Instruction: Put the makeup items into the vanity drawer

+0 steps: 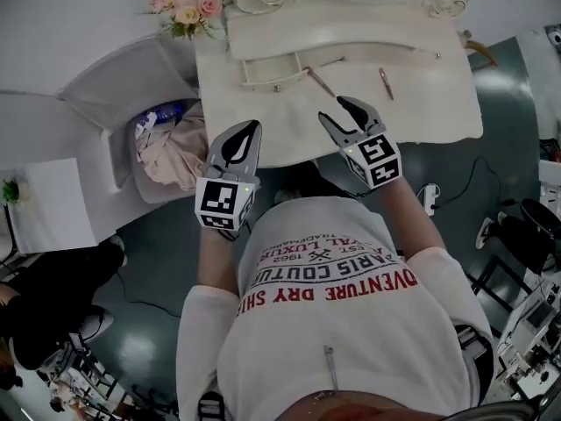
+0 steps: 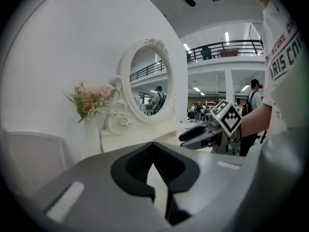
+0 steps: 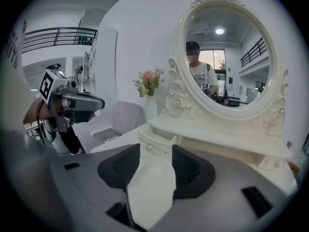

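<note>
The white vanity table (image 1: pixel 438 103) carries a small drawer (image 1: pixel 272 70) that stands pulled out at its back left. A slim pinkish makeup stick (image 1: pixel 320 82) lies slanted just right of the drawer. A second stick (image 1: pixel 386 83) lies further right. My right gripper (image 1: pixel 337 110) hovers over the table's front edge, open and empty, pointing at the drawer (image 3: pixel 159 138). My left gripper (image 1: pixel 254 125) is at the front left edge, tips touching, holding nothing. In the left gripper view the left gripper (image 2: pixel 153 145) shows its jaws meeting at the tip.
An oval mirror (image 3: pixel 224 57) rises behind the tabletop. A vase of pink flowers (image 1: pixel 188 3) stands at the back left corner. A white chair (image 1: pixel 114 103) with a heap of cloth and bags (image 1: pixel 171 147) sits left of the table. Cables lie on the dark floor (image 1: pixel 456 182).
</note>
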